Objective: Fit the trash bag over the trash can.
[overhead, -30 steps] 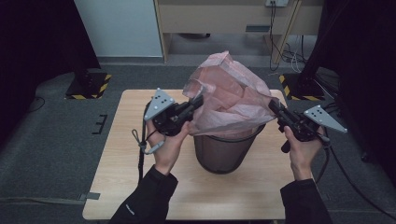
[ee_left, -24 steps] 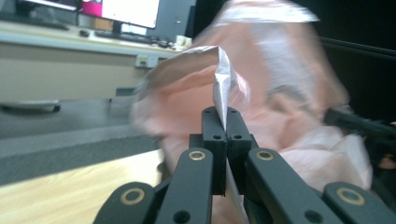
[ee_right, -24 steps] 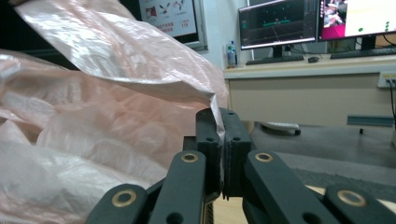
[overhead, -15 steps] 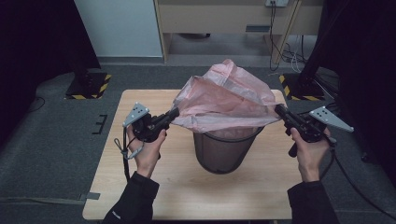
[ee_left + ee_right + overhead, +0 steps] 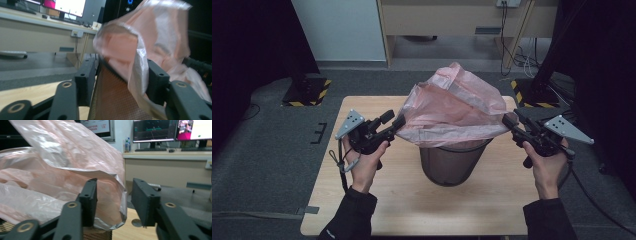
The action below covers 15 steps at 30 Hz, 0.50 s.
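Over the mesh bin (image 5: 452, 162), a thin pink bag (image 5: 457, 107), light, limp and slippery
Both jaws just opened: left gripper (image 5: 396, 123) and right gripper (image 5: 510, 121) gape around its edges, pinching nothing; regrip the rim hem

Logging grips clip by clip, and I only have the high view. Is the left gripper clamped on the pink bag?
Observer: No. The left gripper has just been opening its jaws. They stand apart, with film of the bag and the mesh wall of the bin between them.
Operator: And the right gripper?
Observer: The right gripper has just been opening its jaws too. The bag's edge hangs loose between them, with a clear gap beside one jaw.
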Available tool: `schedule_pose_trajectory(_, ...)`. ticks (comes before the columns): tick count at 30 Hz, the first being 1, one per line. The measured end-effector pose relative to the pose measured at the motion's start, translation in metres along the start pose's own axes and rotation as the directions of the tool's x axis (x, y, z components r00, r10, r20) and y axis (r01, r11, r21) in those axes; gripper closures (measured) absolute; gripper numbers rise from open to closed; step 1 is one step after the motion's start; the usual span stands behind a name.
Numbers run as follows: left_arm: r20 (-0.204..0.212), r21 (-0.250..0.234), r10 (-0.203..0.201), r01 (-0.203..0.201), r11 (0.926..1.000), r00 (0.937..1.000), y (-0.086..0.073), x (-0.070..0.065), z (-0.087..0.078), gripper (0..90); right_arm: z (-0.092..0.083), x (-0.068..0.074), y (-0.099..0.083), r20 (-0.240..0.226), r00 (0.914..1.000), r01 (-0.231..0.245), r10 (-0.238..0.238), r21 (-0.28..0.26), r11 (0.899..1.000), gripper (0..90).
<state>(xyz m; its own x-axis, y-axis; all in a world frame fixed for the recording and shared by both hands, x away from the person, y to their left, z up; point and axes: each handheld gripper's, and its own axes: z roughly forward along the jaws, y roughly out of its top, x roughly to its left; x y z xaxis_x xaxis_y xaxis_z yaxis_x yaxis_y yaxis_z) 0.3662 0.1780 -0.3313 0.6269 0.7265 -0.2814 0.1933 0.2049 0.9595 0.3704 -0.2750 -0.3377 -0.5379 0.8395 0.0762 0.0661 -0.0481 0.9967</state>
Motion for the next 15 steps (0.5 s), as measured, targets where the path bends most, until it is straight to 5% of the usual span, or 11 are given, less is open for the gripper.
schedule_pose_trajectory(9, 0.02, 0.013, 0.023, -0.024, 0.9996, 0.9995, 0.023, -0.012, 0.005, 36.9, 0.004, 0.015, 0.018, -0.031, 0.9936, 0.109, -0.109, -0.004, 0.994, 43.5)
schedule_pose_trajectory(15, 0.023, 0.035, 0.004, -0.004, 0.9994, 0.9997, 0.03, -0.009, 0.013, 35.5, 0.007, 0.023, 0.026, -0.031, 0.983, 0.181, -0.181, -0.007, 0.984, 43.2)
